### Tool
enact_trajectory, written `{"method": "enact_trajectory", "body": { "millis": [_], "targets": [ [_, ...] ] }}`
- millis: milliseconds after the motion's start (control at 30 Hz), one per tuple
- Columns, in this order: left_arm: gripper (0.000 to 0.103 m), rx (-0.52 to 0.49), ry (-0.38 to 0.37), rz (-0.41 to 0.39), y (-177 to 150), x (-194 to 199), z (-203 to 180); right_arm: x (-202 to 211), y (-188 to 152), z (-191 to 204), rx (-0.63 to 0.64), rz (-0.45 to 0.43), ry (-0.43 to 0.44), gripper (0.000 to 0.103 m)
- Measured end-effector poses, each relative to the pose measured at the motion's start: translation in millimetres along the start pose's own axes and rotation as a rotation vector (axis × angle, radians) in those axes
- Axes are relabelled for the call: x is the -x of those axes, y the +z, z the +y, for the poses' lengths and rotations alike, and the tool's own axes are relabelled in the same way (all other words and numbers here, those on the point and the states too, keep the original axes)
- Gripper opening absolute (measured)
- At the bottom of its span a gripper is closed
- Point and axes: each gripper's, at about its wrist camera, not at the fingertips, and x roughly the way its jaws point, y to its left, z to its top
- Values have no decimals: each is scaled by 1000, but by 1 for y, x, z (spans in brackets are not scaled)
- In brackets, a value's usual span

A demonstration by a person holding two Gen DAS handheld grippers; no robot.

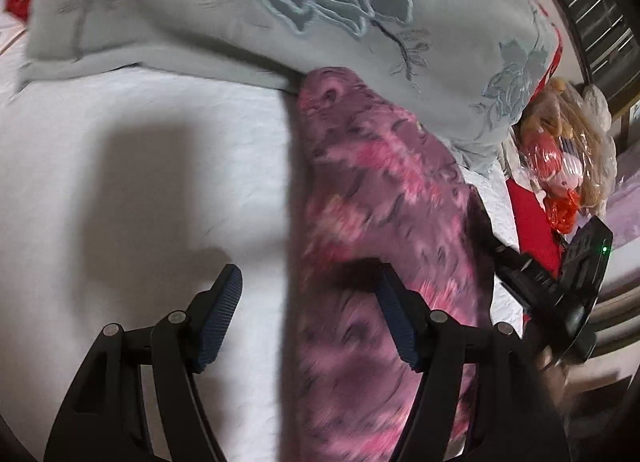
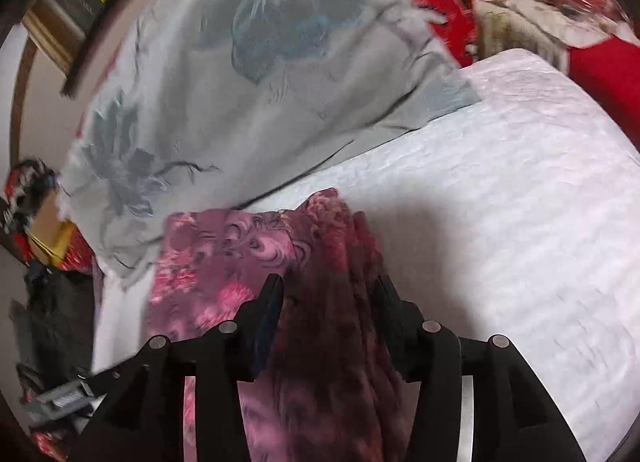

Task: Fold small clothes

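While the purple garment [image 1: 372,222] lies in a long, narrow band on the white bed [image 1: 140,182], both claws work at its near end. The left claw [image 1: 308,318] hangs with its jaws well apart, one finger over bare sheet and the other over the cloth's edge, gripping nothing. The right claw [image 2: 328,302] sits astride a bunched fold of the same garment [image 2: 256,254]; its jaws are narrow with cloth between them, but I cannot tell whether the pads actually press on it.

To my eye the step in hand is a lengthwise fold or a smoothing of that band. Doing it well would mean the right claw taking a firm pinch on all layers of the bunch, not just the top one, while the left closes on the free edge so both corners travel together and the band stays straight. The cloth looks soft and slippery, so a shallow bite could let it slide out.

Farther off, a grey flowered quilt [image 1: 280,10] touches the garment's far tip. Beyond it, past the bed's edge, a clear plastic bag [image 1: 568,166] holds something red and pink; what exactly is too blurred to say.
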Motion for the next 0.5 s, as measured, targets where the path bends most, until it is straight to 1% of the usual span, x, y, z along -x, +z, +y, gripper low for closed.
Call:
{"method": "enact_trajectory", "body": {
  "millis": [33,67,100,133,167,200,233,267,300,333,367,400,433,500],
  "targets": [
    [64,-17,1,4,5,0,-5,-5,3,8,42,15,4,9],
    [55,-40,-3,-3,9,1,-10,-3,5,16,84,5,6,8],
    [50,-68,-15,-18,13,4,-15,8,6,24,128,-53,34,8],
    [42,-87,-23,-24,16,4,-19,16,7,25,138,-94,67,8],
    [40,-94,-16,-23,19,0,-22,23,9,22,128,-133,84,8],
    [40,-97,13,-12,22,-10,-24,23,10,16,107,-139,82,8],
    [40,-94,31,10,24,-19,-24,16,11,6,74,-115,71,8],
    [40,-86,44,40,25,-29,-24,4,11,-4,46,-71,39,8],
    [40,-81,49,47,26,-31,-24,-15,8,-16,16,22,0,7],
    [40,-83,48,52,27,-28,-24,-17,6,-21,-5,29,12,8],
    [39,-84,46,57,27,-21,-24,-9,6,-22,-23,0,24,18],
    [39,-76,42,58,26,-12,-23,4,5,-20,-32,-32,31,19],
    [39,-64,39,57,22,-2,-20,14,3,-18,-23,-45,48,19],
    [39,-63,20,48,7,15,-16,38,-6,-11,36,-69,129,20]
  ]
}}
